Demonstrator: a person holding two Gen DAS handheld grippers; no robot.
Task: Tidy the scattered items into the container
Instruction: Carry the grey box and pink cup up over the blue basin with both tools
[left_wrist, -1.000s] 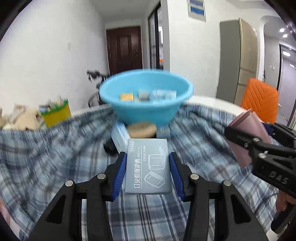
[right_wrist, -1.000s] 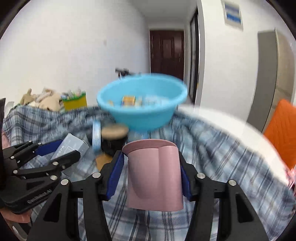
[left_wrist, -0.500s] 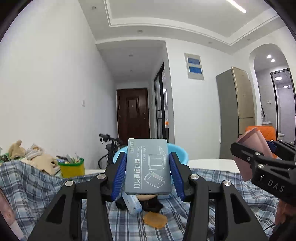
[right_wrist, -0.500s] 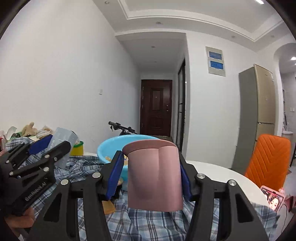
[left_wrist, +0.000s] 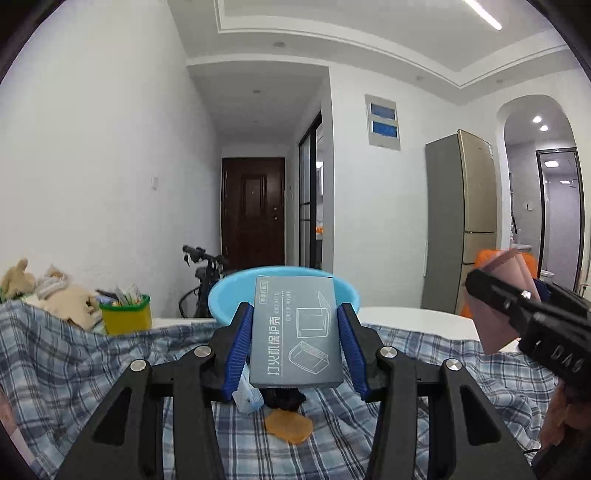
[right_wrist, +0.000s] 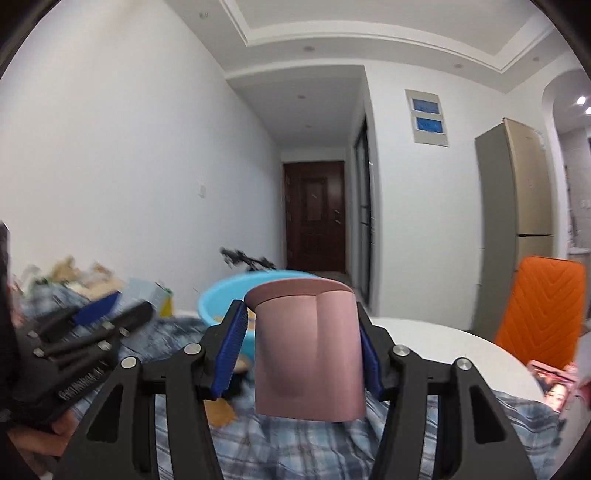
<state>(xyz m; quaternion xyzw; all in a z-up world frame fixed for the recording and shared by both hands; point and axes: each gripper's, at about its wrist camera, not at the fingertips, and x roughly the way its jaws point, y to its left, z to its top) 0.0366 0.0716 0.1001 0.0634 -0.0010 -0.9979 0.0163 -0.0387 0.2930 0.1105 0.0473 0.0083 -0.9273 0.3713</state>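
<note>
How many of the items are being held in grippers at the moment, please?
2. The grey box is clamped in the left gripper, and the pink cup in the right gripper. Both are in front of the blue basin.

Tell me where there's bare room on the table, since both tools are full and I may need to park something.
The bare white tabletop between the blue basin and the orange chair is free. So is the plaid cloth below the yellow-green cup. Just before the basin it is crowded: a tan disc and small items.
</note>
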